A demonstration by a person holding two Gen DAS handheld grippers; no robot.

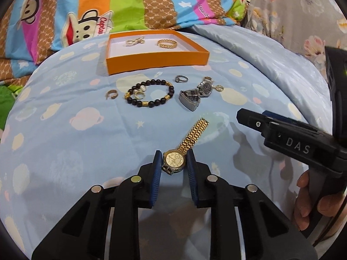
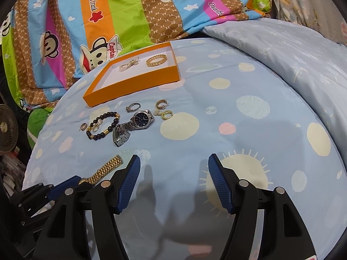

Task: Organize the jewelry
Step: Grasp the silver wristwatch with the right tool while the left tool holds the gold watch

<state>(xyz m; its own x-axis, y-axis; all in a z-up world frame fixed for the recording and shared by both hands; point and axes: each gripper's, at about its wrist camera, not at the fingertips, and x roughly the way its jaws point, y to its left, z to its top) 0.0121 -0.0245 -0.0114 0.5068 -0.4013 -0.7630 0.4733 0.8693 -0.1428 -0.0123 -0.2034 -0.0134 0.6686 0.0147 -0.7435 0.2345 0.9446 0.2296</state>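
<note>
**Gold watch caught by its case, tray waiting beyond**

Pinching the gold watch [image 1: 173,160] by the sides of its round case, the left gripper [image 1: 174,162] has both blue pads against the metal, the link strap trailing away over the blue bedspread [image 1: 65,140] toward the other pieces. Gripping the rigid case rather than the loose strap looks like the sensible choice — the links would likely sag or slip. The right gripper [image 2: 174,182] hangs with its jaws wide apart and nothing between them, pointed down at bare bedspread just right of the watch; my guess is it is waiting its turn.

The orange tray [image 1: 156,59] sits at the far side of the spread, apparently the sorting place, and it holds 2 pieces: 1 pale knotted bracelet [image 1: 134,41] and 1 gold woven bangle [image 1: 166,43], side by side and apart.

Between tray and watch, unsorted pieces lie in a loose row:
- 1 black bead bracelet [image 1: 149,94] with gold spacers, small ring-like pieces inside its loop
- 1 silver watch [image 1: 196,93], strap folded
- 1 silver ring [image 1: 181,78]
- 1 gold ring [image 1: 112,94] at the left end
- 2 gold hoop earrings [image 2: 163,109] — plain only in the right wrist view

Watches in all: 2
</note>
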